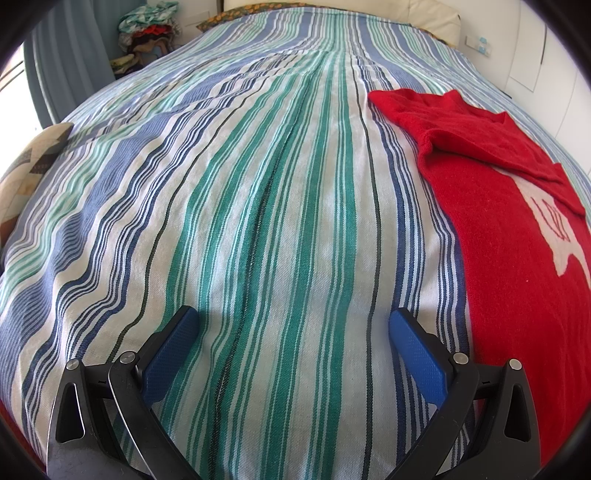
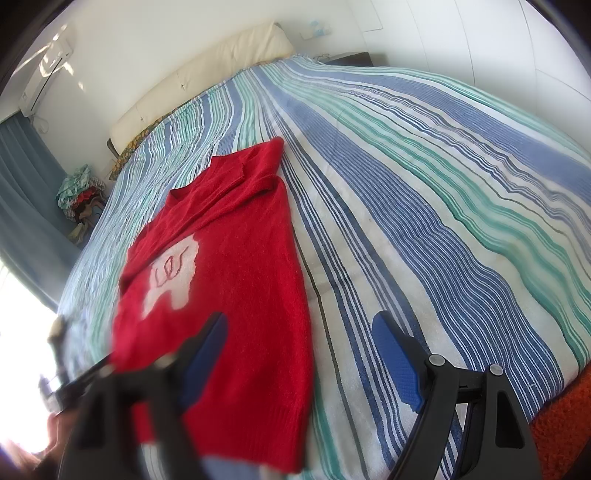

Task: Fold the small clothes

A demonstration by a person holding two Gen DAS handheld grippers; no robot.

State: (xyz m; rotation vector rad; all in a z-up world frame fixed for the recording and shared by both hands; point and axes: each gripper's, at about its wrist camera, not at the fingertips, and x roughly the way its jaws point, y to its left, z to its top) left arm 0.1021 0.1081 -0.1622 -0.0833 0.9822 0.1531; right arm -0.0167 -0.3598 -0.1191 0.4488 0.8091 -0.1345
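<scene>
A small red knit sweater [image 1: 491, 206] with a white motif lies flat on the striped bedspread [image 1: 280, 206], one sleeve folded across its chest. In the left wrist view it lies to the right of my left gripper [image 1: 293, 321], which is open and empty over bare bedspread. In the right wrist view the sweater [image 2: 240, 280] lies ahead and to the left. My right gripper [image 2: 299, 326] is open and empty, its left finger over the sweater's lower part and its right finger over the bedspread [image 2: 424, 192].
A cream headboard [image 2: 207, 77] and white wall stand at the bed's far end. A pile of clothes [image 1: 151, 33] sits beside the bed near a blue curtain [image 2: 22, 177]. A patterned cushion [image 1: 26, 173] lies at the bed's left edge. An orange rug [image 2: 565, 424] shows lower right.
</scene>
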